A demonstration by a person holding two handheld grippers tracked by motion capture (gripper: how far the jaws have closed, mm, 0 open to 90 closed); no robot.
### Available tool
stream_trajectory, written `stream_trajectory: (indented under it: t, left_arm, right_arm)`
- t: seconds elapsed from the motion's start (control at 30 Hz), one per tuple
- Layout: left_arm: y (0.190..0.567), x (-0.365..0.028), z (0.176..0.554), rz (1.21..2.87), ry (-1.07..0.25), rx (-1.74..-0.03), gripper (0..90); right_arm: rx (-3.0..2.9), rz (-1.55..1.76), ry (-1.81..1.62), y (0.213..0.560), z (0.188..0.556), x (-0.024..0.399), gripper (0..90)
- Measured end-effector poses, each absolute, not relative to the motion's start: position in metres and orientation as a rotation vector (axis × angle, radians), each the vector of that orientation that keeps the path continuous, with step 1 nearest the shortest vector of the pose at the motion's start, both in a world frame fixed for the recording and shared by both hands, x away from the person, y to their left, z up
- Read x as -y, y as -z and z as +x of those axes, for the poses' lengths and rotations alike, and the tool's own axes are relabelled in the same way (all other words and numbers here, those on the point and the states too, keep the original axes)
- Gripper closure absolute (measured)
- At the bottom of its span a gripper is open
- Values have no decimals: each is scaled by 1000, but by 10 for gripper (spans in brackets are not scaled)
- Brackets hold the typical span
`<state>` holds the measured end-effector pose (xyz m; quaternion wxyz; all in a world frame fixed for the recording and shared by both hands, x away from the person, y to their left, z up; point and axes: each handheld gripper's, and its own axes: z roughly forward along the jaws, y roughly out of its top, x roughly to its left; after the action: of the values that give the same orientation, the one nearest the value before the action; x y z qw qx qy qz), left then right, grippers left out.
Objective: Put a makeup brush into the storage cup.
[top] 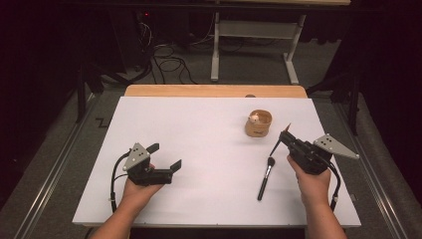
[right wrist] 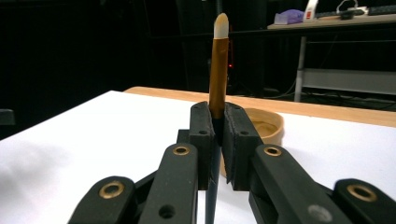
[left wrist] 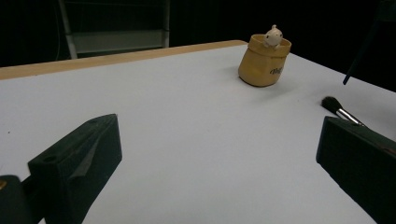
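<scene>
Right gripper (top: 285,134) has its jaws clamped on a slim brush (right wrist: 218,70) just beside the tan pot (top: 258,123) — looks like drop-in's next, needs tip lined up over the rim — left gripper (top: 165,157) gaping, idle, well apart.

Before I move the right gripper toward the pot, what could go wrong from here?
1. The right gripper pinches the thin brush by a short stretch of its handle; it may pivot or slip.
2. The pot is small and looks light, with a little figure at its rim; a misaimed brush could tip it.
3. The other brush lies loose close to the right hand and could get swept.
</scene>
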<state>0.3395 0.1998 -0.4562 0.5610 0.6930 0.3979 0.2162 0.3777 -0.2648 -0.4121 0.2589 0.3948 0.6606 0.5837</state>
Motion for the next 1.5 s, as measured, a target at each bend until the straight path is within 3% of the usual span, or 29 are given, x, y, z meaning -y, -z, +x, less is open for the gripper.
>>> stream_trajectory:
  t: [0.5,1.5]
  left_arm:
    - [457,-200,340,1643,-508,-944,9]
    - [456,-202,339,1633,-498,-930,9]
  right_arm:
    - [-1770,1108,-1553,413,389,267,845]
    - [-1732,1107,-1475,369,452,239,845]
